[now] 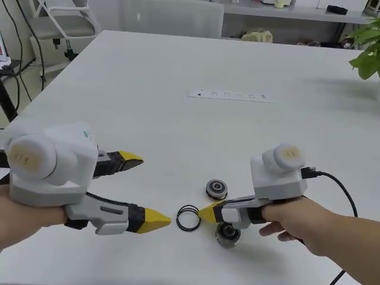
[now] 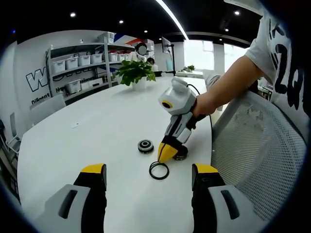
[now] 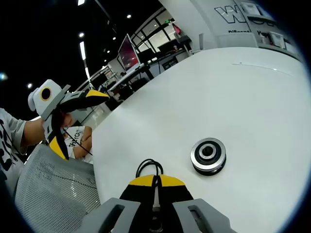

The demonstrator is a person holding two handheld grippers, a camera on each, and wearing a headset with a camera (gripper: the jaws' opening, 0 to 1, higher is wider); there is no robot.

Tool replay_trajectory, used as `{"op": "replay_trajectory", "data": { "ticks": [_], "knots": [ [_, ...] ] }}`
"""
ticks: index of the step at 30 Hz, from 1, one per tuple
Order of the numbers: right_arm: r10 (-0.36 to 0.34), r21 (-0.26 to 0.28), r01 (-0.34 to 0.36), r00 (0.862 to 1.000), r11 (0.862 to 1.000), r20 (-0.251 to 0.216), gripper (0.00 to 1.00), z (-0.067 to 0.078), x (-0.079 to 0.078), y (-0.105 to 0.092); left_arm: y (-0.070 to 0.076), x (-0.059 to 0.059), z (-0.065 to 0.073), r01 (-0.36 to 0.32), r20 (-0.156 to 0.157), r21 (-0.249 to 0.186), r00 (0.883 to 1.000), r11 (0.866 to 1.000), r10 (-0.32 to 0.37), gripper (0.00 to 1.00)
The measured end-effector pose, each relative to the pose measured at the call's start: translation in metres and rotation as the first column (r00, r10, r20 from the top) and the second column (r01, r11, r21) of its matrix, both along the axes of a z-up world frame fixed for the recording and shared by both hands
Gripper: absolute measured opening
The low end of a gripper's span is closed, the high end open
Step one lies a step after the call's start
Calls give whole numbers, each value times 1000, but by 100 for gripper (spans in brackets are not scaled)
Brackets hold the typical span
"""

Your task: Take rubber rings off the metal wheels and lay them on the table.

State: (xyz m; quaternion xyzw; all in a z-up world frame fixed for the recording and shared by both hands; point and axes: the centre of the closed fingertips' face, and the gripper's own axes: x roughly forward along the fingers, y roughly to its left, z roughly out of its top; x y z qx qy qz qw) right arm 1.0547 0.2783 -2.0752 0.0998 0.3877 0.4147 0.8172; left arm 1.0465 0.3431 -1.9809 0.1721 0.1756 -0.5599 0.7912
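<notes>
Black rubber rings (image 1: 188, 218) lie flat on the table (image 1: 178, 107) at lower centre, just beside two metal wheels (image 1: 217, 189). We judge them light, soft and stretchy, best nipped on a thin edge. Our right gripper (image 1: 205, 212) is pressed together at their rim, while our left gripper (image 1: 151, 189) is spread wide at lower left.

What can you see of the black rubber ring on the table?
The rubber ring is thin, black and round, seemingly two overlapped loops. It lies flat on the white table, off any wheel. The shut yellow jaws of the right gripper meet its edge; whether they pinch it is unclear. A metal wheel sits nearby, apart from it.
</notes>
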Motion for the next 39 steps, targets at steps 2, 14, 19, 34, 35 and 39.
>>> {"op": "replay_trajectory", "data": {
  "ticks": [2,14,19,34,35,39],
  "knots": [
    [-1,-1,1,1000,1000,1,0,0,0,0,0,0,-1,0,-1,2,1000,1000,0,69],
    [-11,-2,11,1000,1000,10,3,0,3,-2,2,0,-3,1,-7,10,1000,1000,0,69],
    [-28,11,27,999,1000,21,4,6,6,-7,1,1,-3,2,-9,8,1000,1000,-2,69],
    [-54,70,47,994,996,93,8,33,15,-21,-10,10,1,21,-14,7,1000,1000,-21,68],
    [-56,72,49,994,996,97,8,34,16,-22,-10,10,1,22,-16,5,1000,1000,-22,68],
    [-58,61,52,991,997,117,9,38,17,-29,-15,14,2,29,-19,5,999,1000,-29,68]
  ]
}}
